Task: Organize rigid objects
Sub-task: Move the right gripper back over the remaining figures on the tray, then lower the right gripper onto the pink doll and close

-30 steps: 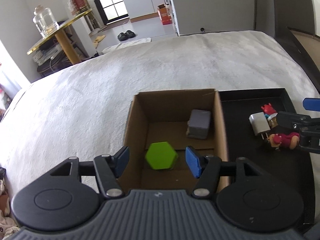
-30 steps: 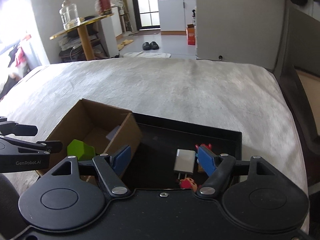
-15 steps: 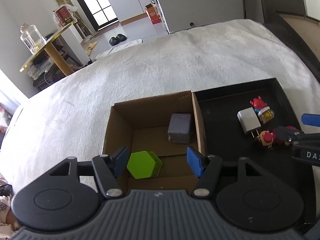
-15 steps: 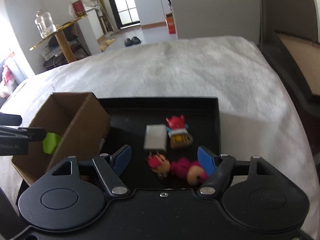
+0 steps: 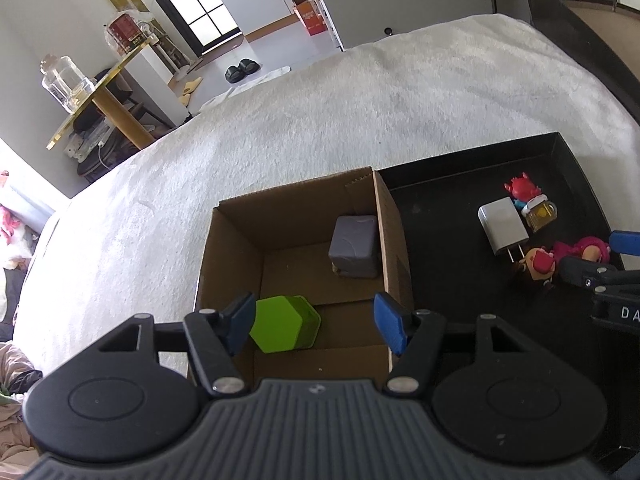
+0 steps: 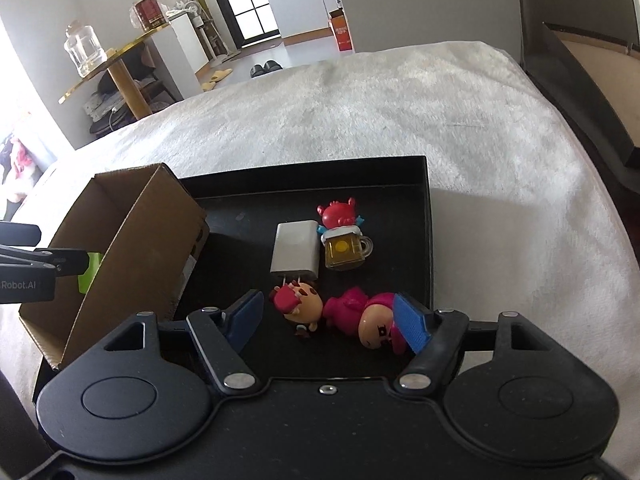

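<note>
Since the earlier frame, the right gripper (image 6: 328,322) had sunk toward the black tray (image 6: 428,200), and the toys that had sat ahead of its jaws now lay between them. Its jaws had just been closing a little, yet they stood about half open with nothing gripped: the pink doll (image 6: 360,314) lay just inside the right jaw, close against the pad, and whether they touched could not be told, while the small red-bowed figure (image 6: 298,300) lay nearer the left jaw, apart from it. Beyond the jaws lay the white charger (image 6: 296,252), its prongs pointing back at them, with the beer-mug figure (image 6: 344,236) just to its right.

The left gripper (image 5: 316,322) hung over the cardboard box (image 5: 228,256), jaws likewise about half open and holding nothing. On the box floor below, the green hexagonal block (image 5: 286,328) lay between the jaws, close by the left one. Farther ahead, toward the right jaw's side, the grey block (image 5: 354,246) sat against the box wall. Box and tray rested side by side on the white bed (image 5: 360,112).
</note>
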Motion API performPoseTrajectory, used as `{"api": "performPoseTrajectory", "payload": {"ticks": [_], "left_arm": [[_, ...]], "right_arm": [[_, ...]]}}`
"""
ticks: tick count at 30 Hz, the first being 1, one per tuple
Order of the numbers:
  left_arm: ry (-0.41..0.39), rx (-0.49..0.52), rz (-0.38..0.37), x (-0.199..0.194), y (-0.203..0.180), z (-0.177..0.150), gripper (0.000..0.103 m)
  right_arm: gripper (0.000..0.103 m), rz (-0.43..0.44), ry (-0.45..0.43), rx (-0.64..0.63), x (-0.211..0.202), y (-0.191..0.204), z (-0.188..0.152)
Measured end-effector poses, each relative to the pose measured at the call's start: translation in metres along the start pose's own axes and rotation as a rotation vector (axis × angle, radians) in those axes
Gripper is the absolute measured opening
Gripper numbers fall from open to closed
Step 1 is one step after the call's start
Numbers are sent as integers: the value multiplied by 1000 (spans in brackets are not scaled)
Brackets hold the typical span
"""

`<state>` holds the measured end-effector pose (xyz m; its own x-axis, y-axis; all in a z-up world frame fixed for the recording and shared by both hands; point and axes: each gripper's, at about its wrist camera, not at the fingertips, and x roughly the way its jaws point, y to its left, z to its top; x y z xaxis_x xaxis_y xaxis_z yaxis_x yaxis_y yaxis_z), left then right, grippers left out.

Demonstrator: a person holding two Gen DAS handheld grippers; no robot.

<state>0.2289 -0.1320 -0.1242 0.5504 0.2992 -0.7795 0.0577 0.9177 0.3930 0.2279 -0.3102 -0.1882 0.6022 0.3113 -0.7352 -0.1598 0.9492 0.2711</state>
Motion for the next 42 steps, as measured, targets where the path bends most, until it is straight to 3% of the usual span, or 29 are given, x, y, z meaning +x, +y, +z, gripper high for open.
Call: {"api": "performPoseTrajectory", "payload": {"ticks": [6, 10, 11, 16, 18, 22, 25, 28, 29, 30, 42], "left_arm": [[9, 6, 25, 0, -6, 3, 64], [12, 9, 29, -2, -8, 3, 64], [11, 11, 31, -3, -8, 3, 64], [6, 8, 36, -5, -7, 3, 65], [5, 6, 36, -6, -6, 1, 65], [9, 1, 37, -6, -3, -2, 65], [11, -4, 35, -5, 1, -4, 65], [14, -12, 30, -3, 4, -6, 65], [15, -15, 25, -3, 5, -6, 65], [16, -18, 23, -2, 6, -7, 65], [21, -72, -29, 4, 25, -21, 65]], "right_arm": [[69, -18, 29, -34, 10, 1, -7], [41, 3, 68, -15, 14, -2, -10], [38, 5, 72, -11, 15, -3, -10], [40, -15, 90, -39, 15, 2, -13], [48, -39, 84, -53, 14, 3, -13], [60, 3, 71, -51, 8, 4, -12], [61, -11, 107, -83, 16, 10, -15], [59, -39, 150, -110, 26, 14, -18], [46, -44, 165, -109, 28, 13, -19], [40, -41, 173, -99, 29, 11, -19], [39, -58, 99, -85, 9, 20, -5]]}}
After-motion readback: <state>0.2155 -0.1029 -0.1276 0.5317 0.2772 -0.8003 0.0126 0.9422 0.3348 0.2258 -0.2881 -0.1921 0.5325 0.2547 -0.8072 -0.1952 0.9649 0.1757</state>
